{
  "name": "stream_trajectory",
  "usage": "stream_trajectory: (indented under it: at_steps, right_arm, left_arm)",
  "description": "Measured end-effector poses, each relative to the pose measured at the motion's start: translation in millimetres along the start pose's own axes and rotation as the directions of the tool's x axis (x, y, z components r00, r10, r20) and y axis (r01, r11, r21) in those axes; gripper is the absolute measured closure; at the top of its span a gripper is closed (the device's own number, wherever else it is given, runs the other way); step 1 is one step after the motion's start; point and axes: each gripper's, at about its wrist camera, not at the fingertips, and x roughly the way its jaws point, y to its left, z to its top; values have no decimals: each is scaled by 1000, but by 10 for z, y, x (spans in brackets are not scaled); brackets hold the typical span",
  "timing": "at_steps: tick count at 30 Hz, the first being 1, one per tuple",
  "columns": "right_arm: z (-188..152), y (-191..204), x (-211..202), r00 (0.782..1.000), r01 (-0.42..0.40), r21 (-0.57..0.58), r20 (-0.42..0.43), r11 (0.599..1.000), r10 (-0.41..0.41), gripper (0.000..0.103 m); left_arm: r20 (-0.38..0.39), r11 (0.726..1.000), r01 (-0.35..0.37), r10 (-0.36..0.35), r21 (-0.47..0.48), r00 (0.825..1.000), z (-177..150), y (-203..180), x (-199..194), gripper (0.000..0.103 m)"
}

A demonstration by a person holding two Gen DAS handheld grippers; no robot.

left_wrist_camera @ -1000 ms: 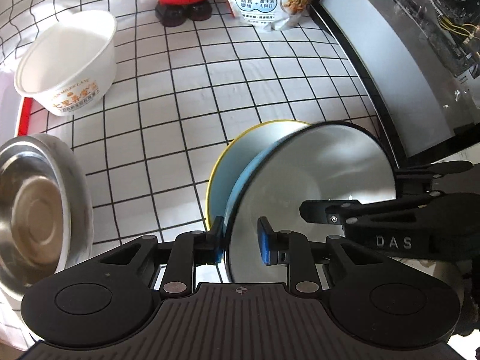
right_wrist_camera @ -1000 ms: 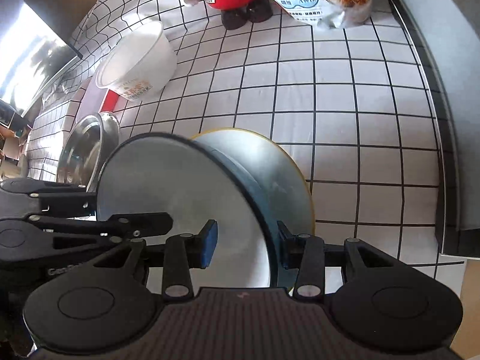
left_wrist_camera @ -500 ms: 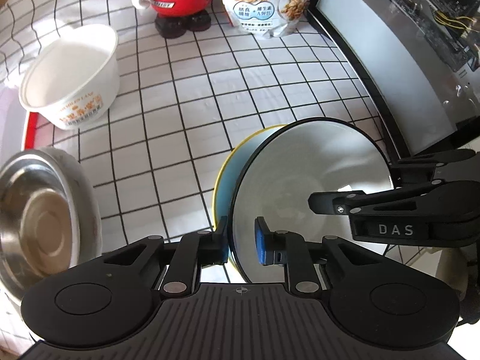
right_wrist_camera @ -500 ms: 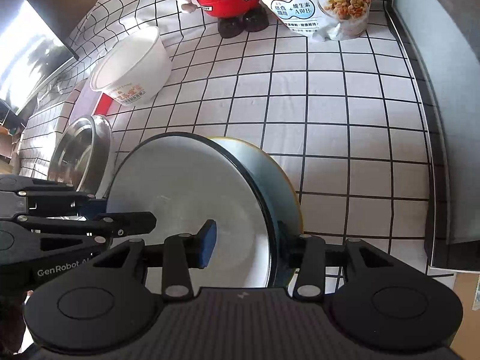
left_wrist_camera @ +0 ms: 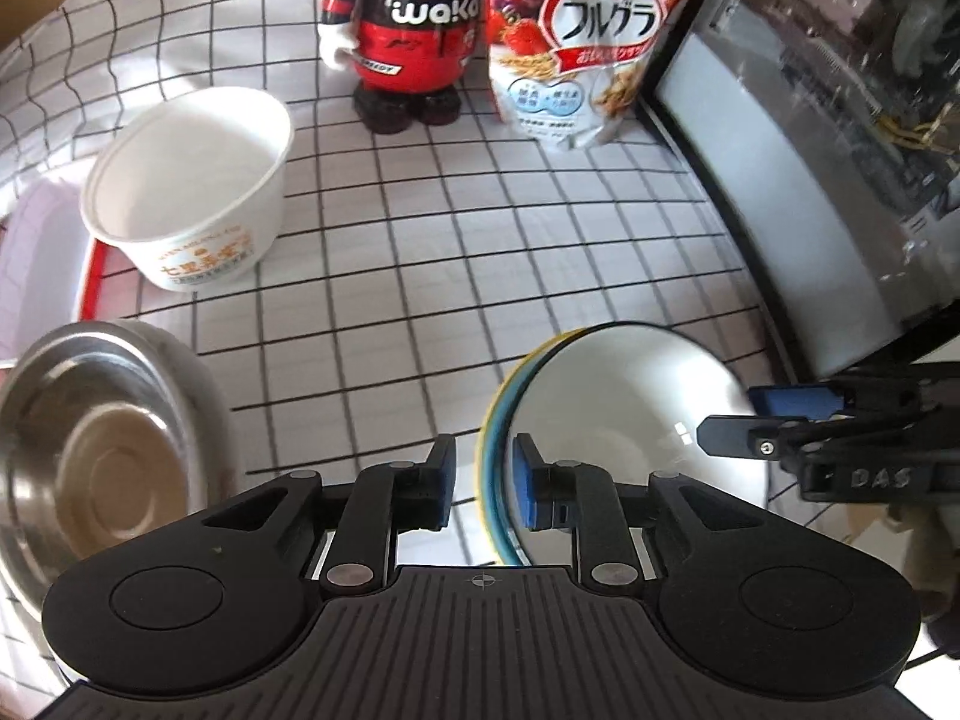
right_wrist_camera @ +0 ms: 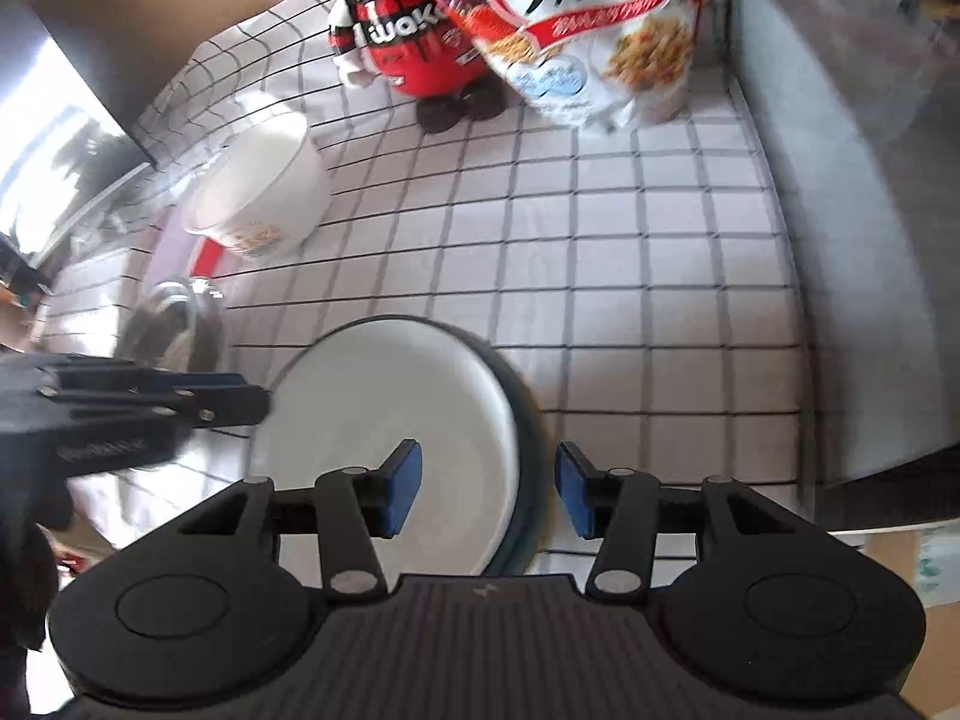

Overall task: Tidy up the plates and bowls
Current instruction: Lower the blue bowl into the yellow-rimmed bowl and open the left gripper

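A white plate with a dark rim (left_wrist_camera: 636,408) lies on a blue plate with a yellow edge (left_wrist_camera: 495,414) on the checked cloth; the stack also shows in the right wrist view (right_wrist_camera: 390,414). My left gripper (left_wrist_camera: 483,483) is open, its pads on either side of the stack's near rim without pinching. My right gripper (right_wrist_camera: 486,486) is open wide, straddling the stack's right rim. A steel bowl (left_wrist_camera: 90,456) sits at the left, and a white paper bowl (left_wrist_camera: 186,192) beyond it.
A red and black mascot figure (left_wrist_camera: 408,36) and a cereal bag (left_wrist_camera: 582,42) stand at the back. A dark glass-fronted case (left_wrist_camera: 810,168) borders the right side. A red-edged tray (left_wrist_camera: 90,264) lies under the paper bowl.
Both grippers have opened and let go of the plate stack, which now rests flat on the cloth. Both grippers have pulled back and up a little.
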Motion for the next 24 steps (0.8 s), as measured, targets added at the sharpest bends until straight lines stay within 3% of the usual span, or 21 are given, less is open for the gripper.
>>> stream_trajectory:
  at_steps: [5, 10, 16, 18, 24]
  right_arm:
    - [-76, -73, -52, 999, 33, 0, 40, 999, -33, 52]
    - [-200, -160, 172, 1000, 5, 76, -17, 997, -3, 52]
    - [-358, -151, 463, 992, -78, 183, -81, 980, 94, 52]
    - [-369, -105, 501, 989, -107, 187, -83, 976, 125, 51]
    - [-269, -73, 552, 992, -89, 191, -73, 978, 105, 51]
  left_arm:
    - [-13, 998, -11, 12, 58, 1000, -31, -91, 100, 80]
    - [-55, 999, -28, 31, 44, 998, -69, -54, 299, 72]
    - [-140, 999, 38, -35, 19, 990, -124, -31, 542, 73]
    - [-146, 998, 56, -54, 8, 988, -134, -30, 579, 77]
    - [-153, 997, 67, -71, -32, 986, -140, -1, 590, 77]
